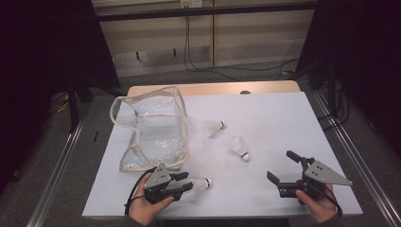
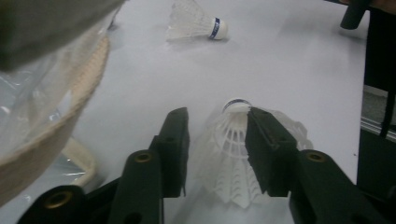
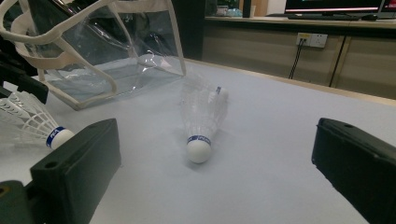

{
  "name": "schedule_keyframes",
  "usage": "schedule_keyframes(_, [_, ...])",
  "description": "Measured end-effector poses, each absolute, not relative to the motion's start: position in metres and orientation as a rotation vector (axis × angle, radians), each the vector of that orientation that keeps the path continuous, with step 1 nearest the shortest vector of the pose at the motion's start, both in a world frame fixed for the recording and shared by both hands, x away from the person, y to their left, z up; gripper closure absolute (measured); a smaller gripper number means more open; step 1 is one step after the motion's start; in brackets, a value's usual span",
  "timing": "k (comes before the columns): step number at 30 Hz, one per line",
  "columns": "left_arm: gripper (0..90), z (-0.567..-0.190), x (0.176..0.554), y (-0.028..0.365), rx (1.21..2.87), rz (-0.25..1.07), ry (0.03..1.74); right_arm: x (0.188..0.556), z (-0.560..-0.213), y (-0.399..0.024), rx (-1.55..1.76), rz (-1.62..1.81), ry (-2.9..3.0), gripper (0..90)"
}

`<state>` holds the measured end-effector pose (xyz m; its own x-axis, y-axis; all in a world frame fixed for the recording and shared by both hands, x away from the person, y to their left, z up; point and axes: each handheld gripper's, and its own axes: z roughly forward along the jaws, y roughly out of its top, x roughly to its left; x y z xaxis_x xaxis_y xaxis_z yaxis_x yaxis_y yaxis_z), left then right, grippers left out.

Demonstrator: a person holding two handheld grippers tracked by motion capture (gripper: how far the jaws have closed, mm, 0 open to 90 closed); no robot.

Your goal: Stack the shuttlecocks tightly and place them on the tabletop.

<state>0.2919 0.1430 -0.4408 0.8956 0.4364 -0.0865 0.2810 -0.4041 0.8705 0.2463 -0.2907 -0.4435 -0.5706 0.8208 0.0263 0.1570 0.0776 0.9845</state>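
The left gripper (image 1: 185, 181) sat at the near left of the white tabletop (image 1: 274, 118), its jaws partly parted around the feather skirt of the nearest shuttlecock (image 2: 236, 154), which lay on the surface; firm contact could not be confirmed. The right gripper (image 1: 283, 166) was held wide, empty, at the near right. Two more shuttlecocks (image 1: 239, 147) lay mid-table. A clear bag (image 1: 151, 127) lay at the left.
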Motion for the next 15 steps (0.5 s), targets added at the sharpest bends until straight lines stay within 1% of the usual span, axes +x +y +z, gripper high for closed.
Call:
schedule_keyframes(4, [66.0, -0.438, 0.291, 0.138, 2.012, 0.17, 0.511, 0.247, -0.444, -0.29, 0.97, 1.532, 1.801, 0.4])
schedule_keyframes(15, [70.3, -0.435, 0.292, 0.128, 2.024, 0.115, 0.518, 0.246, -0.443, -0.291, 0.965, 1.533, 1.799, 0.4])
